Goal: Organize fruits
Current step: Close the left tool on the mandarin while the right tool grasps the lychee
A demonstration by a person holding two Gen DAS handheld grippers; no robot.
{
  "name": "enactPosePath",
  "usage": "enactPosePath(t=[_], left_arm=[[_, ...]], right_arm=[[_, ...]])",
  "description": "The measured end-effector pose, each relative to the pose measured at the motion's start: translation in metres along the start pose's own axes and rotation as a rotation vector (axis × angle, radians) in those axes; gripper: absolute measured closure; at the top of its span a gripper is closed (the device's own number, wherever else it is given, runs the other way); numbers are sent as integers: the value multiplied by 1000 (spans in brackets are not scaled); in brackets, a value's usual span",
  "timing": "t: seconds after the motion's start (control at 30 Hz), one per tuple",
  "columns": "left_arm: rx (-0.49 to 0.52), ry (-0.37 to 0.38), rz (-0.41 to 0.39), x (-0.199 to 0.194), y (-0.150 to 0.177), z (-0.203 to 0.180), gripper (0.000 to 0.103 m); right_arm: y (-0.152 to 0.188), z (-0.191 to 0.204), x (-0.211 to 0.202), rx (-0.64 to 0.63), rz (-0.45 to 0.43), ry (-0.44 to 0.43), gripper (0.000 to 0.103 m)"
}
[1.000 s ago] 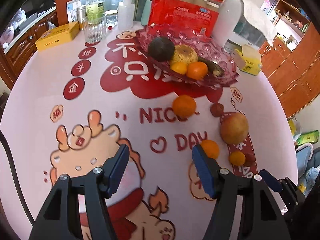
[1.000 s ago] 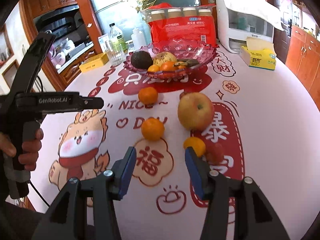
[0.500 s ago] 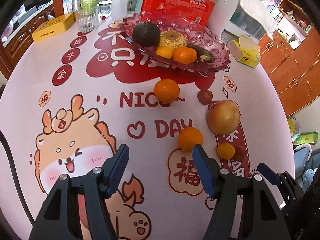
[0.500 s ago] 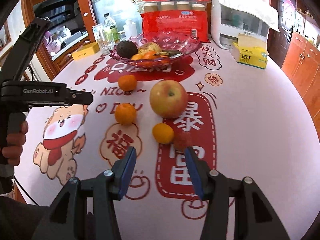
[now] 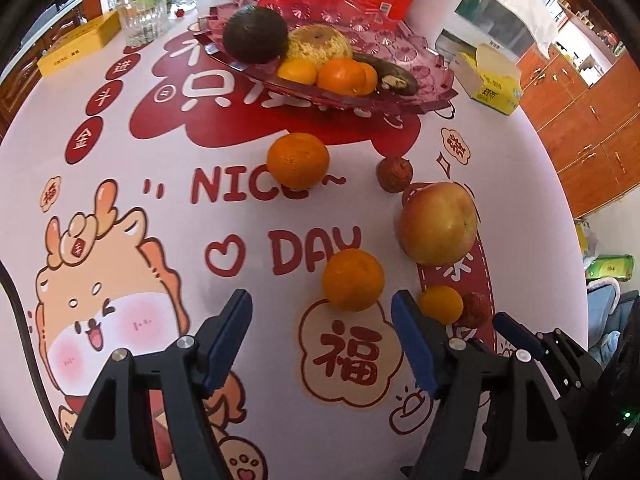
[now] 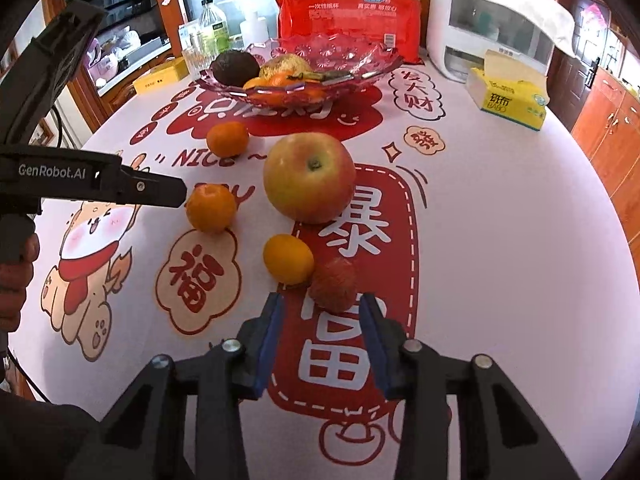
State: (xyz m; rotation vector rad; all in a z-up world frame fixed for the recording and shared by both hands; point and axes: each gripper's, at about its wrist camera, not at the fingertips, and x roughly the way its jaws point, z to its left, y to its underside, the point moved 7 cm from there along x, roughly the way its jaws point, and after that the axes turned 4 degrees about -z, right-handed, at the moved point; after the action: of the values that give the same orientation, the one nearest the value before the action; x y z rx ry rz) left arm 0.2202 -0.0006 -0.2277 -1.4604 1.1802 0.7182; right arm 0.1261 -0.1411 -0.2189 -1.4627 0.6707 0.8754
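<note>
A pink glass fruit bowl [image 5: 424, 92] [image 6: 360, 68] at the back of the table holds an avocado [image 5: 254, 34], a rough yellow fruit, small oranges and a dark banana. Loose on the cloth lie a big apple [image 6: 310, 178] [image 5: 438, 224], two tangerines [image 5: 352, 280] [image 5: 298, 160], a small orange [image 6: 288, 258] [image 5: 440, 304] and two lychees [image 6: 332, 284] [image 5: 394, 172]. My left gripper [image 5: 322, 316] is open, just short of the near tangerine. My right gripper [image 6: 322, 312] is open, its tips either side of the near lychee.
A yellow tissue box [image 6: 508, 98], a white appliance [image 6: 492, 20] and a red pack of cups [image 6: 348, 12] stand behind the bowl. Glasses and bottles [image 5: 146, 12] and a yellow tin [image 5: 80, 46] are at the back left. The left gripper's body [image 6: 80, 184] shows in the right view.
Both grippers have moved forward toward the loose fruit. The near tangerine now lies just ahead of the left tips; the lychee now sits between the right tips. Jaws stayed open.
</note>
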Motion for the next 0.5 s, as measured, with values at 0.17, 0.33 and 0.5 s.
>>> enactPosePath(t=[0.17,0.33,0.5], left_arm=[[18,8,-2,12,-4,-9,32],[34,2,10,26,-4,-15,32],[60,3,25,37,-4,-22,39]], right_arm=[[-1,-6,8,-4,12,-12,67],[-1,-7,15,-2,15,-29,72],[-3,-8,20,-9,3,-38,73]])
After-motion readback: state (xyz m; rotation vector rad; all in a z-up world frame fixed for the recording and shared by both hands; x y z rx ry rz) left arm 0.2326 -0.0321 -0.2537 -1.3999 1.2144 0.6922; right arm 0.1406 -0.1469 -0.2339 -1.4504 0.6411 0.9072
